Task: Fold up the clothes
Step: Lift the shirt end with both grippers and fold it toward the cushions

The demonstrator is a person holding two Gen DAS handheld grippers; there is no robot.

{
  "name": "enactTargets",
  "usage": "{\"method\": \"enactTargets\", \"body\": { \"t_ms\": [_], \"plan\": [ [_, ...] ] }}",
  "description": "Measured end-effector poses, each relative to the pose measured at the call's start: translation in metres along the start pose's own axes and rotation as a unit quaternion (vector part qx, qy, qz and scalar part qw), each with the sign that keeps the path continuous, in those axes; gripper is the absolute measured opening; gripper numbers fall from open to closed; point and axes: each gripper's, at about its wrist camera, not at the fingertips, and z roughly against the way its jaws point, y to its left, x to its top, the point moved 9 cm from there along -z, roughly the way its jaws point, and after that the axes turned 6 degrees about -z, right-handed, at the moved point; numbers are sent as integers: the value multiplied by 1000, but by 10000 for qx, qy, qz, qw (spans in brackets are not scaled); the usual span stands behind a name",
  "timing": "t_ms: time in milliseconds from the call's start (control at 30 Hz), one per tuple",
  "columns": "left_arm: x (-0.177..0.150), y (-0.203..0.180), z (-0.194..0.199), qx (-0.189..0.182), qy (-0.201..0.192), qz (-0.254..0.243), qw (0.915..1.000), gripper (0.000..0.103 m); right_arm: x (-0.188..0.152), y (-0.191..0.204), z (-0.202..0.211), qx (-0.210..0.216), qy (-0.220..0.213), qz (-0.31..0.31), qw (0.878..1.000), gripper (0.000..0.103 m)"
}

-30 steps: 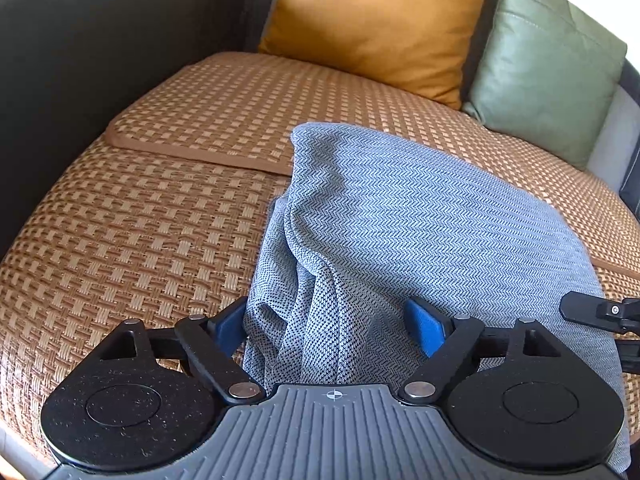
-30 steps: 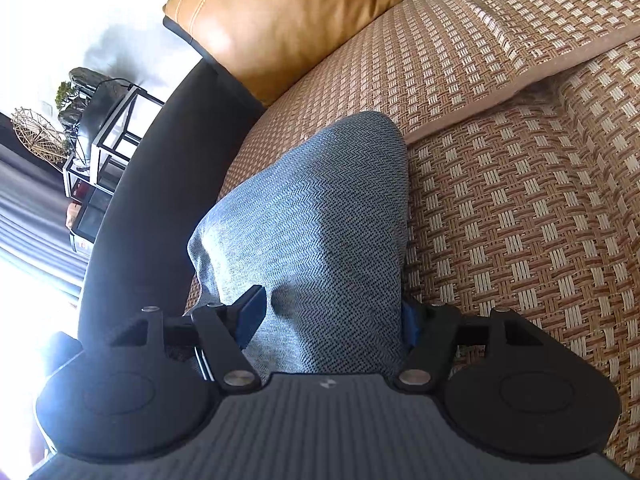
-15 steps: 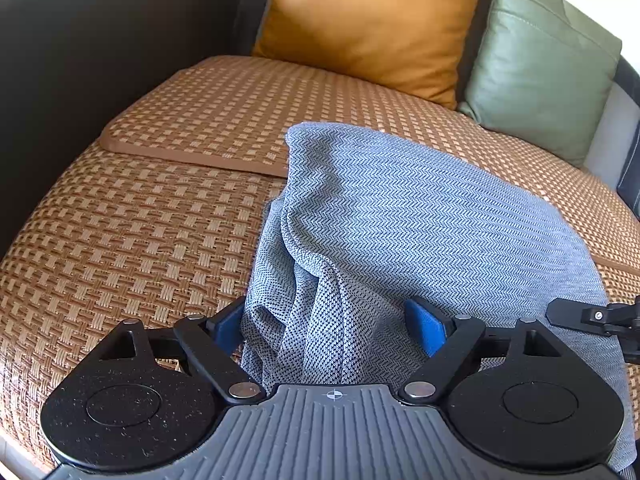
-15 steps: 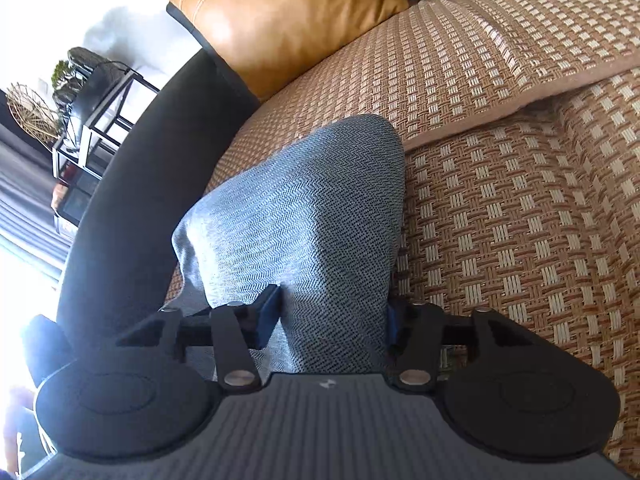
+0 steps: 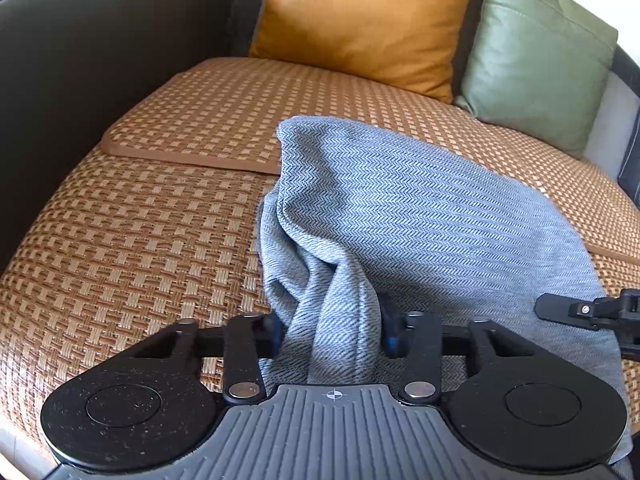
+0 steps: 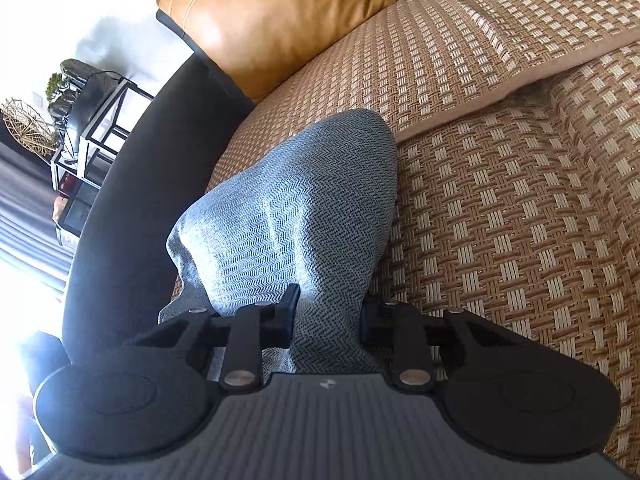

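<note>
Grasp step: both grippers closing on the near edge of the garment.
Left gripper (image 5: 332,330) and right gripper (image 6: 330,314) each have a bunched fold of the grey-blue herringbone knit garment (image 5: 420,216) between the jaws, pads pressing in. It lies on the brown woven rattan sofa mat (image 5: 132,240). Next, I'd judge: firm both pinches, then lift together toward the orange leather cushion (image 5: 360,20).

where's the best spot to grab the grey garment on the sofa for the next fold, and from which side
Take the grey garment by its near edge, coming from the front of the woven seat mat. There the cloth bunches into graspable ridges; the far part lies flat. Both the left gripper and right gripper are closing on that edge, fabric between their jaws.
</note>
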Motion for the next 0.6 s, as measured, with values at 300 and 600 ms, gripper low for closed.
{"method": "enactTargets", "body": {
  "t_ms": [300,600],
  "plan": [
    [0,1,1,-8,1,10,10000,29,1,-7,2,134,-58,-163,9998,34],
    [-4,9,0,-571,-149,165,9981,82,3,-7,0,201,-60,-182,9996,37]
  ]
}}
